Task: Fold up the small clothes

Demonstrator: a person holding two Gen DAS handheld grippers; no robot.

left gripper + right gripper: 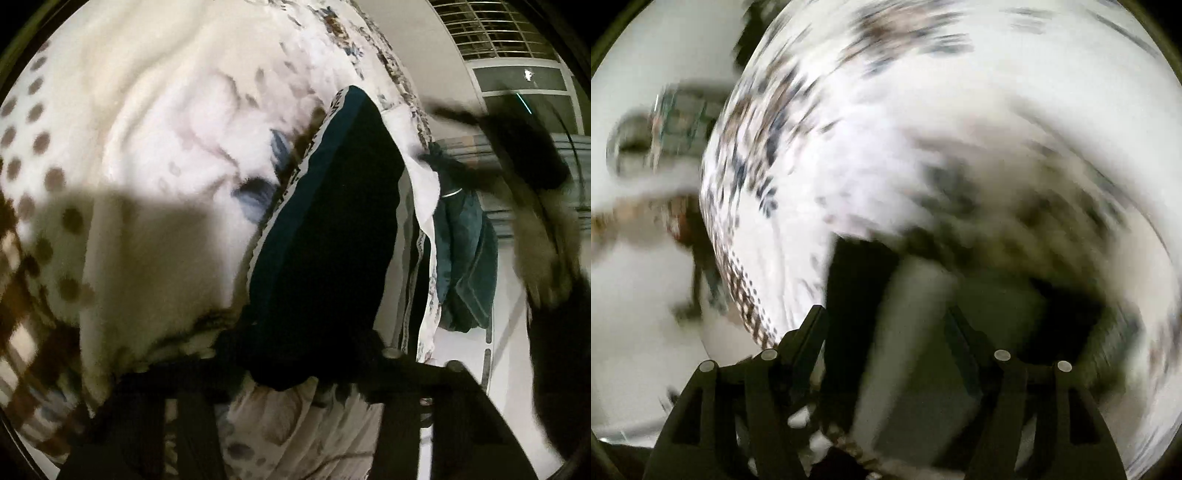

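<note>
A dark garment (332,229) with a teal band and white patterned trim lies lengthwise on the white flowered bedspread (155,129). Its near end is bunched between the fingers of my left gripper (303,358), which is shut on it. My right gripper (517,147) shows as a dark blur at the upper right of the left wrist view, held by a person's hand (546,258). In its own smeared view the right gripper (886,314) has its jaws apart. A dark strip (857,295) and a pale strip cross the gap, too blurred to name.
A second dark teal garment (465,258) hangs over the bed's right edge. Beyond it lie pale floor (509,350) and a barred window (491,29). The bedspread's dotted and checked border (33,206) runs along the left. The right wrist view shows the bedspread's edge (738,258) and blurred furniture (665,133).
</note>
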